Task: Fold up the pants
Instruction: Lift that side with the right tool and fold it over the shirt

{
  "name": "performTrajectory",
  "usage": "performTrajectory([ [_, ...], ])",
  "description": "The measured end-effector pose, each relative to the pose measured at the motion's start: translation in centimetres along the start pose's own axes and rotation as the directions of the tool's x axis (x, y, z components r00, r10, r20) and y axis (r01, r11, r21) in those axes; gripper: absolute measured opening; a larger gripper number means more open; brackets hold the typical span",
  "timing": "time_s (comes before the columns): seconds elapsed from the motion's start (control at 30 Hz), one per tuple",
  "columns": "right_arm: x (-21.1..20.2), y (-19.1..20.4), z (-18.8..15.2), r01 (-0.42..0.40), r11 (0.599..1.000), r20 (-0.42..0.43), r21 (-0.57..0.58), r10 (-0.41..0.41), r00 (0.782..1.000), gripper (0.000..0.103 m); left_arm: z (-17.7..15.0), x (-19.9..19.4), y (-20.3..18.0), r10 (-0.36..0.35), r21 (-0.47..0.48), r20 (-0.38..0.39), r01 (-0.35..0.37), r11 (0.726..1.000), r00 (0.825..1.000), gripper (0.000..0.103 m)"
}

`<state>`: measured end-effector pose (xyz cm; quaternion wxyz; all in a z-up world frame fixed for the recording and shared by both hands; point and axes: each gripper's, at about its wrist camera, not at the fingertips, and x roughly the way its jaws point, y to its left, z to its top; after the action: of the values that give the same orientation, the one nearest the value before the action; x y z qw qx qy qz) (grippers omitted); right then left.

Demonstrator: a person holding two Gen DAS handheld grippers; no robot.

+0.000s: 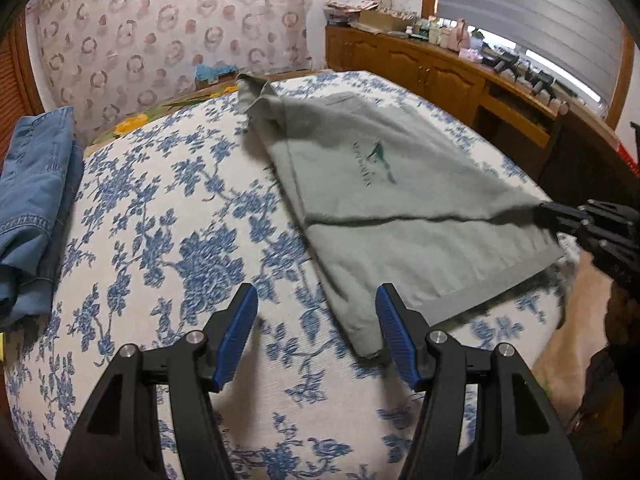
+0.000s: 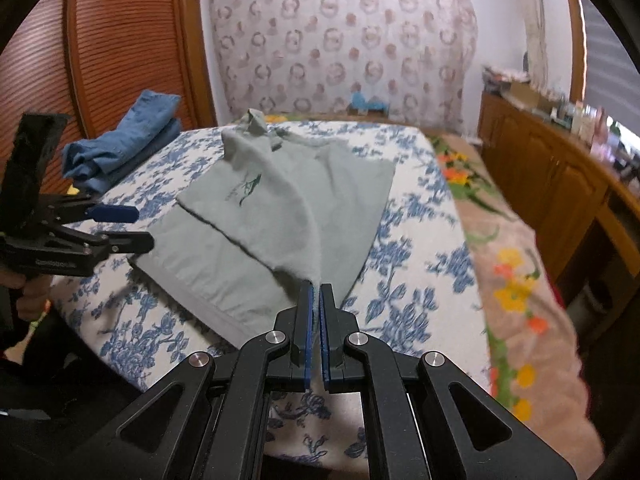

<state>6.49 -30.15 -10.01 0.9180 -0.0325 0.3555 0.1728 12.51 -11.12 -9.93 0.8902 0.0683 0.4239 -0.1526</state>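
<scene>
The grey-green pants [image 2: 280, 204] are spread on the bed [image 2: 416, 216], over its blue floral cover, with one layer lifted off the rest toward the near edge. A corner of that layer is pinched between the pressed-together jaws of the right hand-held gripper [image 2: 316, 292], and the cloth is drawn up in a taut ridge from the far, bunched end to the pinch. The main risk is judged to be slippage: only a small bite of fabric is held, so a quick or long pull could let the corner be lost and the fold collapse. A second risk is that the lower layer could be dragged along the cover by the tension, since it is not pinned down by anything; the edges would then end up misaligned. The left hand-held gripper [image 1: 316, 328] is held low over the near edge of the bed with its blue pads [image 1: 236, 336] spread wide and nothing between them, just beside the near hem of the pants, which it does not touch. The right one is held level, aimed along the length of the garment. Folded blue jeans [image 2: 124, 136] are stacked at the far left corner of the bed, well apart from the work.
</scene>
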Motion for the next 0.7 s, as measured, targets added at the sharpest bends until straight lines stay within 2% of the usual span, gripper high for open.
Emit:
performTrajectory([
  [0.2,-0.6,-0.6,0.0,-0.039,0.999,0.001,0.037,0.039,0.999,0.001,-0.4,0.4,1.3,0.030,-0.025,-0.005,-0.030,0.999,1.000,0.061],
  [0.33,-0.9,-0.5,0.0,-0.039,0.999,0.004,0.030,0.039,0.999,0.004,-0.6,0.3,1.8,0.023,-0.033,-0.004,-0.023,0.999,1.000,0.061],
  [0.37,-0.9,-0.4,0.1,-0.030,0.999,0.006,0.027,0.030,1.000,0.005,-0.7,0.3,1.8,0.022,-0.032,-0.002,-0.022,0.999,1.000,0.061],
  [0.43,-1.1,-0.4,0.0,-0.018,1.000,0.009,0.025,0.018,1.000,0.021,-0.8,0.3,1.8,0.021,-0.033,0.002,-0.021,0.999,1.000,0.061],
  [0.47,-1.1,-0.4,0.0,-0.009,1.000,0.010,0.025,0.009,1.000,0.023,-0.8,0.3,1.8,0.021,-0.034,0.003,-0.020,0.999,1.000,0.061],
  [0.7,-1.3,-0.5,0.5,-0.005,1.000,0.026,0.017,0.004,1.000,0.025,-0.5,-1.1,2.1,0.002,-0.042,0.047,0.000,0.999,0.999,0.061],
])
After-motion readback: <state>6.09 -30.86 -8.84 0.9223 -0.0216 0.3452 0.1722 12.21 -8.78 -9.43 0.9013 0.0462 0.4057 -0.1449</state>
